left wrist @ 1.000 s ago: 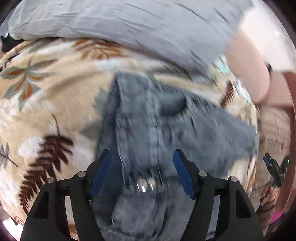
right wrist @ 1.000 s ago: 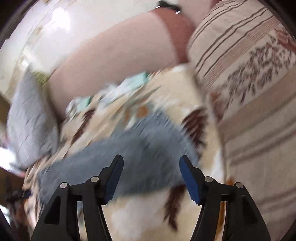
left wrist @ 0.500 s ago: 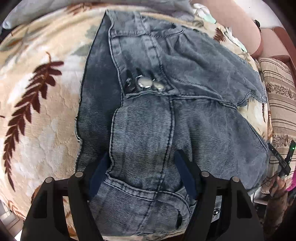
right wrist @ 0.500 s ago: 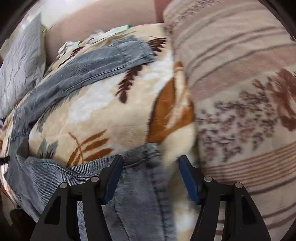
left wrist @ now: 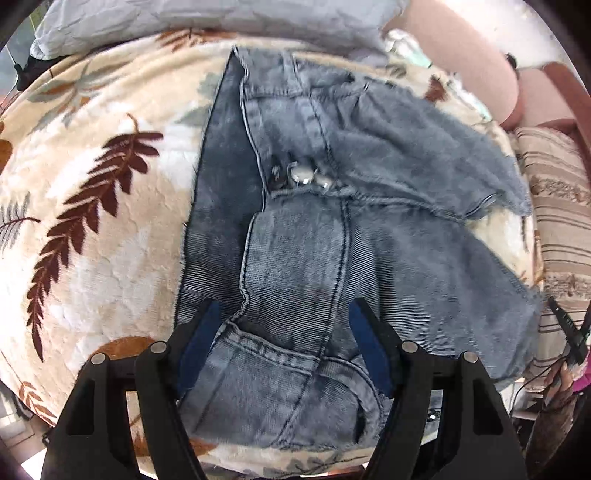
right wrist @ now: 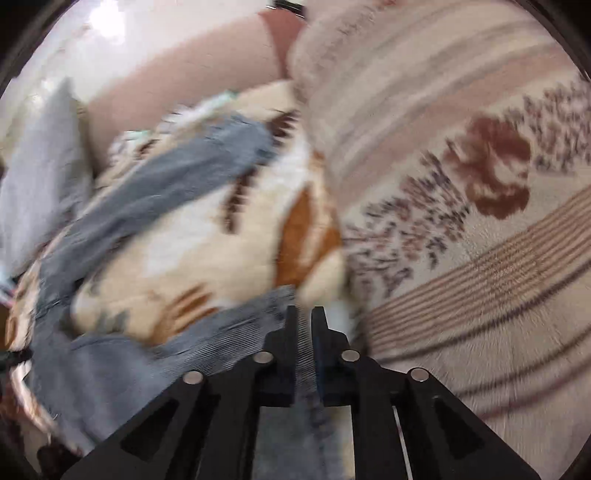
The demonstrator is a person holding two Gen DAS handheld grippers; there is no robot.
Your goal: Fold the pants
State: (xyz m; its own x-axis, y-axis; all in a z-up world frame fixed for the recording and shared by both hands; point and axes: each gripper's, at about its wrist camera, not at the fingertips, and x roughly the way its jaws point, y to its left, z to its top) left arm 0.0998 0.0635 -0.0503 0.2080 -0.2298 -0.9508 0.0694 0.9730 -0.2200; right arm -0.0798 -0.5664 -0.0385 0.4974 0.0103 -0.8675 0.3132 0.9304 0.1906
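Pants [left wrist: 295, 229] lie waistband toward left gripper [left wrist: 284, 325], jaws wide; right gripper [right wrist: 303, 321] pinches hem.

A plush cream blanket [left wrist: 110, 229] printed with brown fern leaves covered the bed. Faded grey-blue denim pants [left wrist: 317, 258] lay spread across it. A pale grey pillow [left wrist: 207, 18] rested at twelve o'clock, a striped beige cushion [left wrist: 561, 221] at three o'clock.

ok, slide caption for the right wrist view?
Right gripper shut on a jeans hem at the leaf-print blanket's edge.
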